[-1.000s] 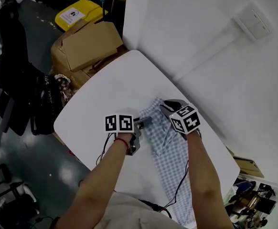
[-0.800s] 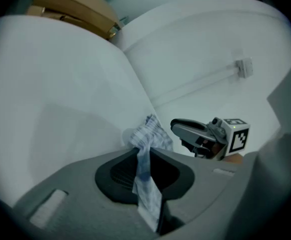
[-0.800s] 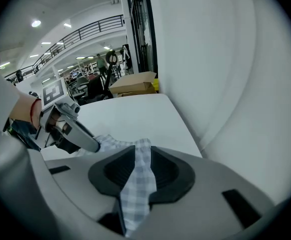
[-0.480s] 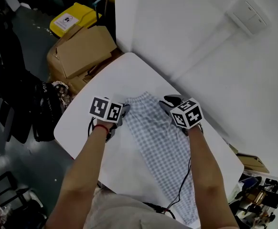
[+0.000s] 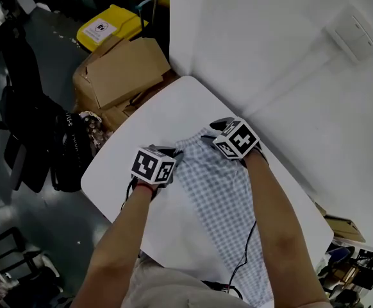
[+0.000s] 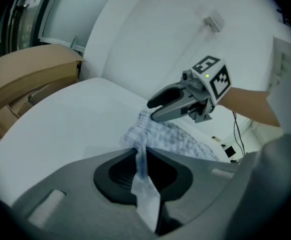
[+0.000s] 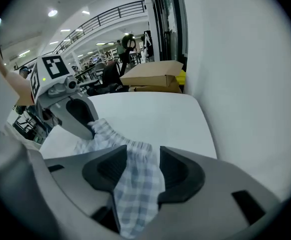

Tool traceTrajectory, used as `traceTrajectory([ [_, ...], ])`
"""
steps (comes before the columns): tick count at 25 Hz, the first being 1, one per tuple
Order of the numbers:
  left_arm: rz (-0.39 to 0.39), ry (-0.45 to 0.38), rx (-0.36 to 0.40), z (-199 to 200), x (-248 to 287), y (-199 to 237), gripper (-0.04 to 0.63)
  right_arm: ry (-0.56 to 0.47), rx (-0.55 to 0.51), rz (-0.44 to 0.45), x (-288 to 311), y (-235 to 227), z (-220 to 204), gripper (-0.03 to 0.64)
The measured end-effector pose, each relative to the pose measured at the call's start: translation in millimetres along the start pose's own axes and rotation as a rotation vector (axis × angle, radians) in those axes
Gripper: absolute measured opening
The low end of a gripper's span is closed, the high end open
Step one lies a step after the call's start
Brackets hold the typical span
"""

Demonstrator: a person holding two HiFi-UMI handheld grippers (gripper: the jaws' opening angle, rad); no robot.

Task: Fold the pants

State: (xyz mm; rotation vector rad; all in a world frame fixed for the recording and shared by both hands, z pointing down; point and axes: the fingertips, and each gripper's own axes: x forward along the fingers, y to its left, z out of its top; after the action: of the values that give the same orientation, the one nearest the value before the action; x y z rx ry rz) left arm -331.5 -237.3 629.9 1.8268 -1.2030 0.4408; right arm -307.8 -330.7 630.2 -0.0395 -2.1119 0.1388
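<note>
Pale blue checked pants (image 5: 222, 197) lie spread lengthwise on the white table (image 5: 148, 127), with the waistband at the far end. My left gripper (image 5: 175, 153) is at the waistband's left corner. In the left gripper view it (image 6: 137, 154) is shut on a thin fold of the cloth (image 6: 170, 136). My right gripper (image 5: 211, 132) is over the waistband's right part. In the right gripper view its jaws (image 7: 143, 156) are opening and stand wide, with the checked cloth (image 7: 135, 181) lying loose between them. Each gripper appears in the other's view: the right one (image 6: 153, 110) and the left one (image 7: 88, 126).
A white wall (image 5: 270, 56) with a switch plate (image 5: 355, 34) runs close along the table's right side. Cardboard boxes (image 5: 122, 66) and a yellow bin (image 5: 106, 21) stand beyond the far corner. Dark bags (image 5: 65, 149) sit on the floor at the left. A black cable (image 5: 241, 262) trails over the pants.
The bunched pants have been drawn out flat. My left gripper moved left with the waistband corner and rolled. My right gripper shifted up and left along the waistband.
</note>
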Motion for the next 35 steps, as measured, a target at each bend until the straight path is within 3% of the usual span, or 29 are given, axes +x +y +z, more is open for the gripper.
traceTrajectory([
  [2,-0.001,-0.002,0.029,-1,1,-1,0.031,0.046,-0.002,0.032,10,0,1,0.215],
  [5,0.051,0.002,0.200,-4,1,-7,0.031,0.106,-0.021,0.067,22,6,-5,0.211],
  [7,0.109,0.011,0.339,-9,1,-10,0.031,0.091,-0.008,0.095,24,12,-7,0.160],
  [9,0.145,0.008,0.420,-15,2,-15,0.031,0.069,-0.015,0.117,23,20,-9,0.093],
  [11,0.160,-0.013,0.435,-20,2,-20,0.031,0.015,-0.088,0.113,15,28,-7,0.071],
  [14,0.156,-0.078,0.356,-21,-4,-21,0.055,-0.181,-0.250,0.071,-22,39,13,0.067],
  [16,0.132,-0.150,0.290,-17,-15,-23,0.186,-0.283,-0.333,0.027,-55,48,21,0.067],
  [18,0.084,-0.251,0.266,-3,-32,-31,0.242,-0.334,-0.406,-0.013,-85,57,26,0.067],
  [20,0.029,-0.345,0.315,16,-49,-41,0.288,-0.359,-0.474,-0.041,-109,66,28,0.067],
  [22,-0.020,-0.374,0.418,33,-60,-51,0.308,-0.365,-0.540,-0.055,-126,76,30,0.067],
  [25,-0.099,-0.315,0.568,47,-64,-65,0.310,-0.348,-0.635,-0.054,-139,96,32,0.067],
  [30,-0.224,-0.144,0.788,46,-69,-87,0.313,-0.289,-0.799,-0.009,-143,132,32,0.067],
  [35,-0.307,-0.007,0.820,30,-64,-92,0.321,-0.263,-0.884,0.028,-148,154,31,0.067],
])
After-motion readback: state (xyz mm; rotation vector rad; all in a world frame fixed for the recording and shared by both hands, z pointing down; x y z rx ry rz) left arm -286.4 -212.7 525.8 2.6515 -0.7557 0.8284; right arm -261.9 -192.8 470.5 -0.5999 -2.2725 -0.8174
